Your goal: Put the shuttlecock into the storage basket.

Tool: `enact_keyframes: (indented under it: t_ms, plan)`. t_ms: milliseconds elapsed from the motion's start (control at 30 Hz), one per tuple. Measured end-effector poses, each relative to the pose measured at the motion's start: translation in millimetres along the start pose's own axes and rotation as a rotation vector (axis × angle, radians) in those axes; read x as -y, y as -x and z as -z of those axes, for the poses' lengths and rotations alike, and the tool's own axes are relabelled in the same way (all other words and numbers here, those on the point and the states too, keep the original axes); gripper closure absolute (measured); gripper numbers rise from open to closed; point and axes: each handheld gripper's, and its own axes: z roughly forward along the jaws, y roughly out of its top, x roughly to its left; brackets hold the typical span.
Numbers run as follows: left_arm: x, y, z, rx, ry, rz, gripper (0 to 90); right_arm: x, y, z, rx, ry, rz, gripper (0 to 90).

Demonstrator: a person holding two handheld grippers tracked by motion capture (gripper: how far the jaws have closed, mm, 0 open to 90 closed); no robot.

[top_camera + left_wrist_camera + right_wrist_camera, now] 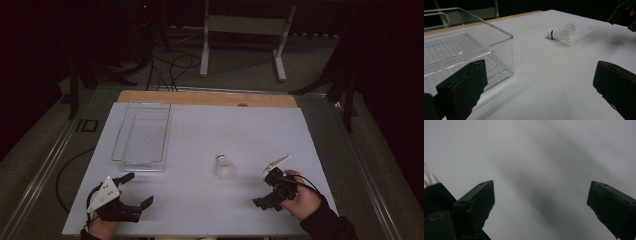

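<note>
A white shuttlecock (225, 166) with a blue band lies on its side on the white table sheet (235, 125), right of a clear plastic bin (142, 137). My left gripper (136, 190) rests near the front left edge, open, its jaws wide apart with nothing between them. In the left gripper view the bin (461, 52) is close on the left and the shuttlecock (562, 33) lies farther ahead. My right gripper (265, 190) sits at the front right, just right of the shuttlecock, tilted down. Its jaws stand open over bare sheet (536, 157), with the gripper (540, 202) holding nothing.
A wooden table edge (207, 97) shows behind the sheet. A white metal stand (245, 25) and cables (170, 65) are on the floor beyond. The other gripper (624, 15) appears at the top right of the left gripper view.
</note>
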Motion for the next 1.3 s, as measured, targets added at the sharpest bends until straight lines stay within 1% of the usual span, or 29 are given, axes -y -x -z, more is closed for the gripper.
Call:
enact_keyframes:
  t_ms: [200, 233, 267, 467, 667, 1000, 1133, 1200, 1300]
  plan:
    - [0.0, -0.1, -0.1, 0.000, 0.000, 0.001, 0.0, -3.6, -1.4, -1.9, 0.010, -0.062, 0.010, 7.9]
    - [0.0, 0.0, -0.1, 0.000, -0.001, 0.000, 0.0, -4.3, -1.5, -2.0, 0.012, -0.065, 0.017, 7.8]
    - [0.0, 0.1, -0.2, 0.000, 0.000, 0.000, 0.0, -5.0, -1.9, -2.0, 0.010, -0.069, 0.014, 7.9]
    - [0.1, -0.3, -0.2, 0.001, -0.003, 0.001, 0.0, -9.2, -4.6, -4.8, 0.002, -0.120, 0.033, 7.9]
    - [0.1, -0.1, -0.1, 0.002, -0.003, 0.000, 0.0, -14.8, -4.4, -7.0, 0.004, -0.153, 0.029, 8.2]
    - [0.4, -0.3, -0.4, 0.003, -0.007, 0.002, 0.0, -23.0, -5.8, -10.1, 0.018, -0.167, 0.027, 8.2]
    - [0.4, -0.2, -0.5, 0.003, -0.007, 0.002, 0.0, -26.1, -7.4, -12.8, 0.007, -0.178, 0.015, 8.2]
    - [0.4, -0.2, -0.4, 0.004, -0.007, 0.002, 0.0, -27.5, -8.2, -14.2, 0.015, -0.180, 0.020, 8.2]
    - [0.3, -0.2, -0.4, 0.004, -0.007, 0.002, 0.0, -30.1, -8.5, -15.2, 0.004, -0.178, 0.004, 8.2]
